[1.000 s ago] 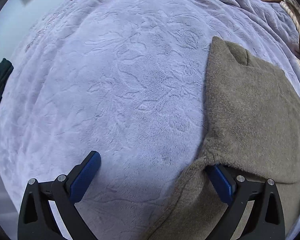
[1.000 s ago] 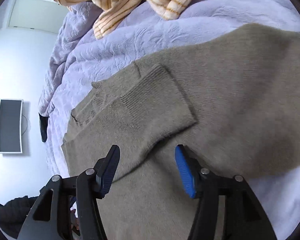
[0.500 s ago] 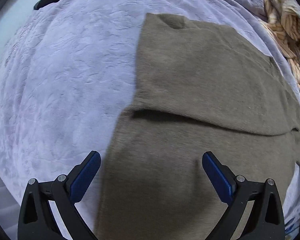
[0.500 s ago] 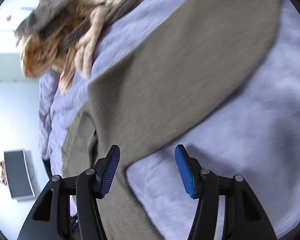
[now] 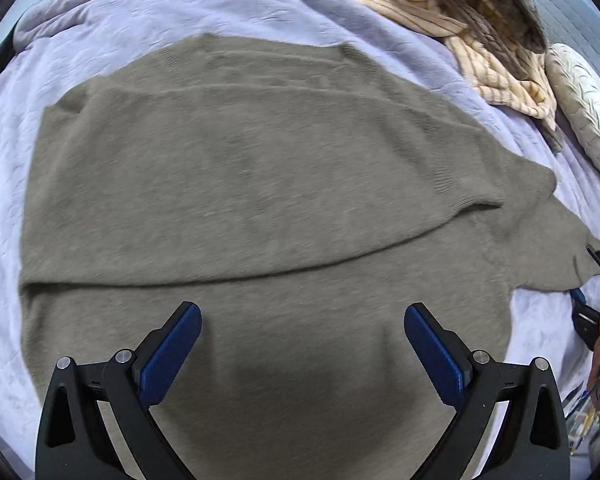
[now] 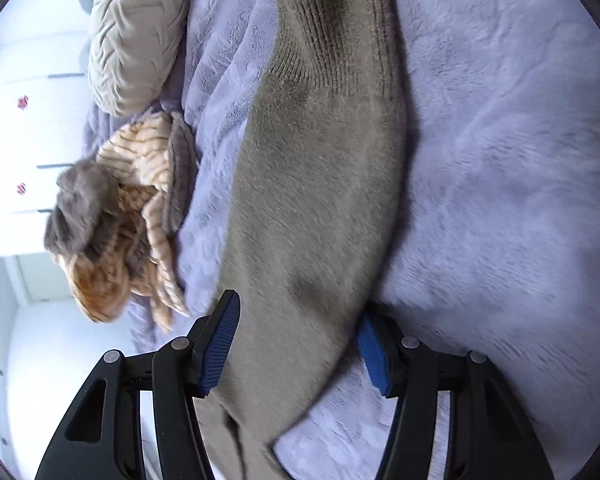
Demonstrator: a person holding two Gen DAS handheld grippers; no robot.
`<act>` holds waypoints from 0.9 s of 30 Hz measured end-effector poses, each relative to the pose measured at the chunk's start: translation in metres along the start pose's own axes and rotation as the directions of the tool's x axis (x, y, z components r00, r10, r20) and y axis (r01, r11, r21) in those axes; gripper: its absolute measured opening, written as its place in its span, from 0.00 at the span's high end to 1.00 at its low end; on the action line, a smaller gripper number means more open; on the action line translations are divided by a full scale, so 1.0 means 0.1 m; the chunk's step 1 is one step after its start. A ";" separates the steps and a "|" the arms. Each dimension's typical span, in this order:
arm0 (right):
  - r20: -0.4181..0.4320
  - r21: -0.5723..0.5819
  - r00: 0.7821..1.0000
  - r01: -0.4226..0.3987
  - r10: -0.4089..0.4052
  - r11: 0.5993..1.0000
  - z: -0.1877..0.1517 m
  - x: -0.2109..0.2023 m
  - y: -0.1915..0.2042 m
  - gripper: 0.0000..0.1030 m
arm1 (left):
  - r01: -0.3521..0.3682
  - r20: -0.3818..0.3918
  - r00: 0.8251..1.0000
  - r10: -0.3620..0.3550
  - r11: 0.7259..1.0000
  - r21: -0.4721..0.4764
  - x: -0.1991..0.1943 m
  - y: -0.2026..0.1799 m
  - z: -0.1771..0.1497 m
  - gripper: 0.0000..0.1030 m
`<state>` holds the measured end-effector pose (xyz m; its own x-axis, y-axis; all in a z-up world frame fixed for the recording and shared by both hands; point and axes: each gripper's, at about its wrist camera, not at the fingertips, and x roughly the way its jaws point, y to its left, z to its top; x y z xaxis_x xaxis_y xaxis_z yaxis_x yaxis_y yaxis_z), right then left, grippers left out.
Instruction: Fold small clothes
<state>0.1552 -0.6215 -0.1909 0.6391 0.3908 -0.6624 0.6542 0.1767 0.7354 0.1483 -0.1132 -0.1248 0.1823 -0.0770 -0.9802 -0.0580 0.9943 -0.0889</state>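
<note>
An olive-brown knit sweater (image 5: 260, 184) lies flat on the lilac plush blanket (image 5: 4, 184), one sleeve folded across its body. My left gripper (image 5: 302, 348) is open and empty, hovering over the sweater's near part. In the right wrist view the sweater's other sleeve (image 6: 320, 184) stretches away, ribbed cuff at the top. My right gripper (image 6: 296, 344) is open and straddles this sleeve, one pad on each side; the right gripper also shows at the edge of the left wrist view (image 5: 592, 304).
A heap of cream-and-orange striped and grey clothes (image 5: 472, 20) lies at the far right of the bed, also in the right wrist view (image 6: 128, 232). A cream textured pillow (image 5: 588, 108) lies beside it. White wall beyond the bed.
My left gripper has let go of the sweater's edge and swung right over its body. My right gripper moved from the folded sleeve to the outstretched sleeve, now straddling it.
</note>
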 end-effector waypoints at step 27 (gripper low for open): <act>-0.389 -0.630 0.916 -0.339 0.093 0.699 -1.50 0.24 2.13 0.89 | -0.029 0.132 0.991 0.013 0.993 0.117 0.08 -0.47 0.50 0.01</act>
<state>0.2493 -0.4391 -0.0293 0.4890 0.7264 -0.4830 -0.0140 0.5602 0.8283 0.2017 -0.1564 -0.1193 0.3093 -0.0535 -0.9495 0.0524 0.9979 -0.0391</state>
